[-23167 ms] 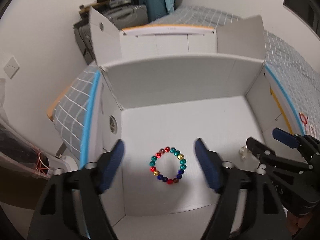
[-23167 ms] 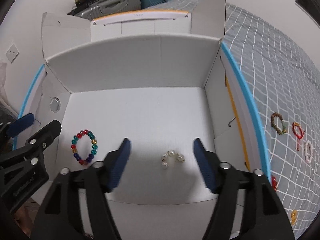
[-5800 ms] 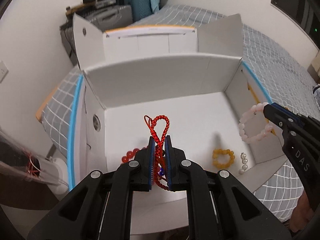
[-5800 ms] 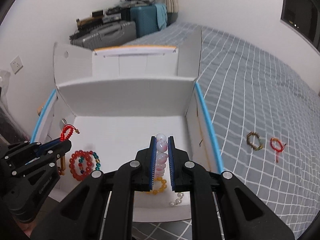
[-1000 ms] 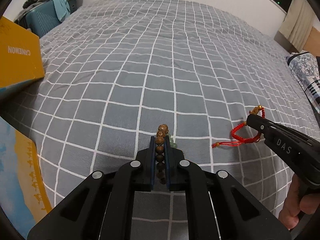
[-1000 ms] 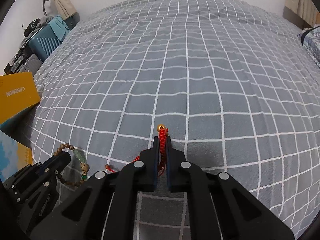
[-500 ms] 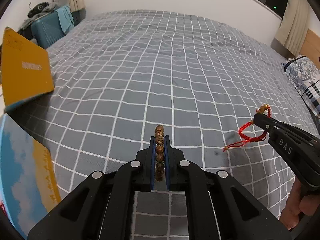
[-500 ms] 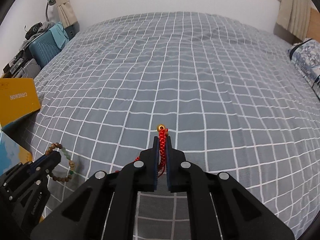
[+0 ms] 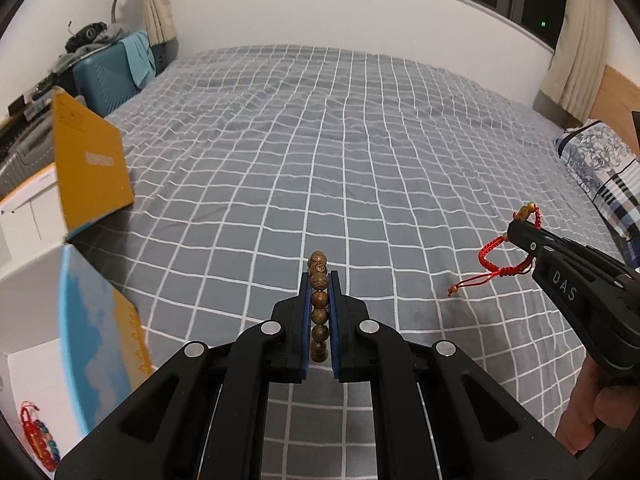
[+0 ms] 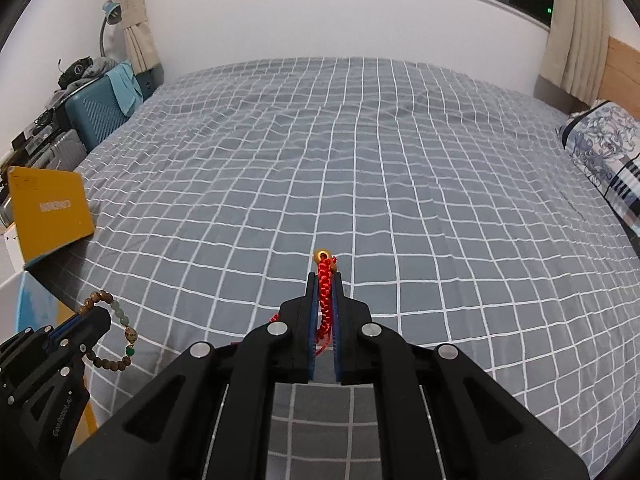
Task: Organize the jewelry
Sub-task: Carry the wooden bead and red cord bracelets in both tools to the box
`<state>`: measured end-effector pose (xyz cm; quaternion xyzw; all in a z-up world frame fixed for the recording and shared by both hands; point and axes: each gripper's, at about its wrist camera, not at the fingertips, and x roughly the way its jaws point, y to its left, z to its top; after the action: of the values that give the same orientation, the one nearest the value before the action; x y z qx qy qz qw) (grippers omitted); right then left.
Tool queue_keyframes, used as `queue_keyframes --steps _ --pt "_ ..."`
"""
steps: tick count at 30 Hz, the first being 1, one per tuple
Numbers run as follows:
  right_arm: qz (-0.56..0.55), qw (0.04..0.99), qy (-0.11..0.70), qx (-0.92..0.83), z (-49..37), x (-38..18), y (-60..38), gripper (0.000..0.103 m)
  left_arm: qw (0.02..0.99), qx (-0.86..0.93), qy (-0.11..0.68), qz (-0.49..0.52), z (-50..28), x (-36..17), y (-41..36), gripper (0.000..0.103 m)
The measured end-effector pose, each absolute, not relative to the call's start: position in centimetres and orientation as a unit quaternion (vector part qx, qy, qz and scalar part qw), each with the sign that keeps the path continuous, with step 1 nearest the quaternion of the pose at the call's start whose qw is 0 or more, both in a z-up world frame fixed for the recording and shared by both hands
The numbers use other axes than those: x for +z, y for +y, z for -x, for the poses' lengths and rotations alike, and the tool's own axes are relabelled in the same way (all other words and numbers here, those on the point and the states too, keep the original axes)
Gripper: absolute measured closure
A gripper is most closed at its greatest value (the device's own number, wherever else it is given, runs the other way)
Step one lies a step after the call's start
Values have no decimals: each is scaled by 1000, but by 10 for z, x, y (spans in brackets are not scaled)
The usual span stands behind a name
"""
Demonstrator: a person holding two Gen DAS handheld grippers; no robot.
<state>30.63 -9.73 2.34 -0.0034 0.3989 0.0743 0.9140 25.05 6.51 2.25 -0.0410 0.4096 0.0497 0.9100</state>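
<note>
Left claw (image 9: 319, 320) clamps the wooden beads (image 9: 319, 304); right claw (image 10: 324, 312), at three o'clock, pinches the red cord (image 10: 325, 292), both above the bed (image 9: 360, 140); light, limp strands, best gripped across beads or braid

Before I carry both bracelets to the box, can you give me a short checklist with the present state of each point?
1. Left gripper shut on the wooden bead bracelet: ok.
2. Right gripper shut on the red cord bracelet: ok.
3. Both bracelets hang clear of the bedspread: ok.
4. Red cord's loose tail dangles free and may snag on the box edge: not ok.
5. White box in view at the left: ok.
6. Free space inside the box: cannot tell, only a corner with beads shows.
</note>
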Motion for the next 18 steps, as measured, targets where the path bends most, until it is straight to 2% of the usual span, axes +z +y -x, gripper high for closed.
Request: queue_keyframes --steps 18 --pt "10 926 368 89 -243 71 -68 98 924 59 375 41 -190 73 89 96"
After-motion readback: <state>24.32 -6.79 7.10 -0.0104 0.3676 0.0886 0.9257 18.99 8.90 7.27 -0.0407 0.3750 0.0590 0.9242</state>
